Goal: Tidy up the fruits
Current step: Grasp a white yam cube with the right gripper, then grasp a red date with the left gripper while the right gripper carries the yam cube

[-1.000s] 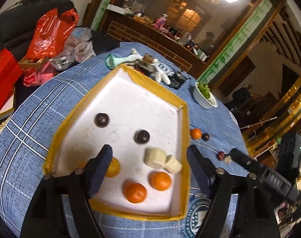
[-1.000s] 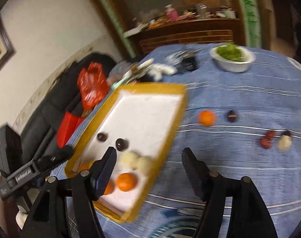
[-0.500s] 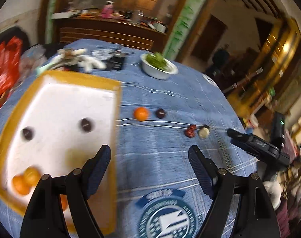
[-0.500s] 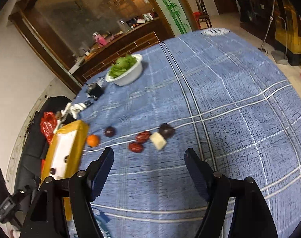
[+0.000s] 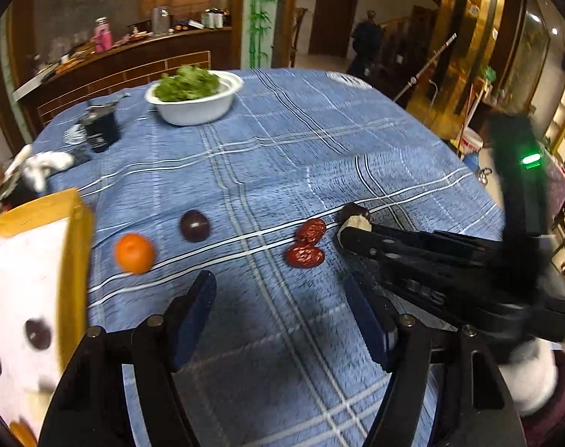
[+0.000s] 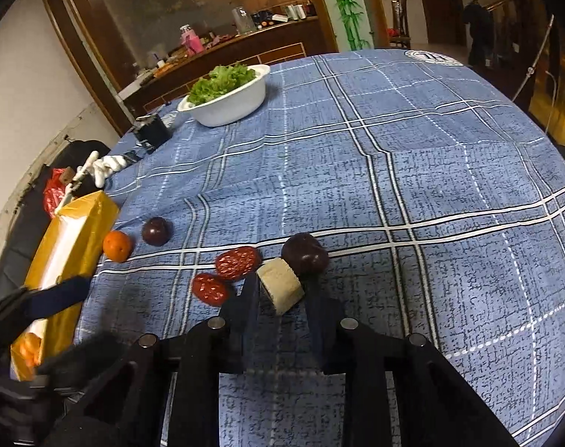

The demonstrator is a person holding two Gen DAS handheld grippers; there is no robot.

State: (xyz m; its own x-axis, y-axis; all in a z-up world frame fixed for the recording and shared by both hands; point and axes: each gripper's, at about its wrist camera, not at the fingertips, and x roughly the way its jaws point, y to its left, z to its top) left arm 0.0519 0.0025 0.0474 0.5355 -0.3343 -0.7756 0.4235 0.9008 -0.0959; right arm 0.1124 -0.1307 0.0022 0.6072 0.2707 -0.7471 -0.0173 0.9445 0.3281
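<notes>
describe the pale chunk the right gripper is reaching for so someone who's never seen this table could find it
On the blue plaid tablecloth, well in front of the white bowl of greens, a few fruits lie in a loose row. The banana piece sits between the right gripper fingers, the only cream, cut-sided piece there, beside a dark plum.

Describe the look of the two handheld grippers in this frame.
Both are matte black plastic. The left gripper has flat tapered fingers with dark blue ribbed pads and silver pivot pins. The right gripper matches it; seen from the left wrist, its body carries a green indicator light. No sleeves visible.
</notes>
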